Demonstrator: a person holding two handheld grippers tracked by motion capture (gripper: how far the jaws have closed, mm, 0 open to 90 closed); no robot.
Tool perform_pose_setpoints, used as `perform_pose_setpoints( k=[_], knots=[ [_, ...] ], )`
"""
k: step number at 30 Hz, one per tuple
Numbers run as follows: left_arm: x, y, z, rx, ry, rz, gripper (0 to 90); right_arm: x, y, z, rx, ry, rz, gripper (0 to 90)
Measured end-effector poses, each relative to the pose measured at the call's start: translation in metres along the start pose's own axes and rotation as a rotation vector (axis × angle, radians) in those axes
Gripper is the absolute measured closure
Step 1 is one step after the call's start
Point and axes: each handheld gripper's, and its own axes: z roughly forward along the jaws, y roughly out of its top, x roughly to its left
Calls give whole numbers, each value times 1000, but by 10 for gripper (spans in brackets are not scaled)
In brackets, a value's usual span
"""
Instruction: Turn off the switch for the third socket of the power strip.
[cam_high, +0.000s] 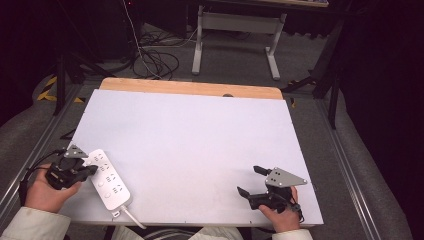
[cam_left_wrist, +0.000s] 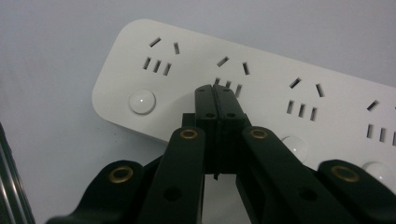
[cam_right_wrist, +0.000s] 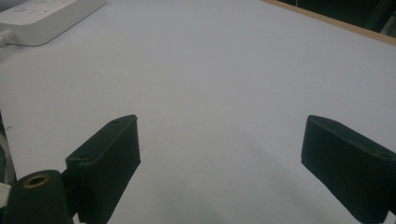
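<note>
1. The left gripper (cam_left_wrist: 215, 91) has its jaws pressed together on nothing, tips over the power strip (cam_high: 109, 179), near a round button (cam_left_wrist: 142, 101).
2. The right gripper (cam_high: 255, 181) waits spread wide above the bare table (cam_high: 200, 135), well apart from the strip.
3. No plug is in sight; any switching looks barely begun.

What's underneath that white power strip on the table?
The power strip lies flat on the white tabletop, its cord leaving over the near edge. The left claw, shut, hovers over its sockets. Whatever is beneath the strip is covered.
</note>
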Motion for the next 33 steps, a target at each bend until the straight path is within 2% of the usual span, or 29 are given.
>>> perform_pose_setpoints(
  k=[18, 22, 29, 32, 33],
  knots=[
    [-4, -2, 0, -9, 26, 10, 900, 1, 0, 0, 0, 0, 1, 121],
    [-3, -2, 0, -10, 18, 9, 900, 0, 0, 0, -2, 1, 4, 121],
    [-7, 0, 1, 3, 46, 18, 900, 0, 0, 0, -1, 1, 5, 121],
    [-7, 0, 1, 2, 45, 19, 900, 0, 0, 0, 0, 0, 5, 121],
    [-6, 0, 1, 3, 33, 8, 900, 0, 0, 0, 1, 0, 6, 121]
  ],
)
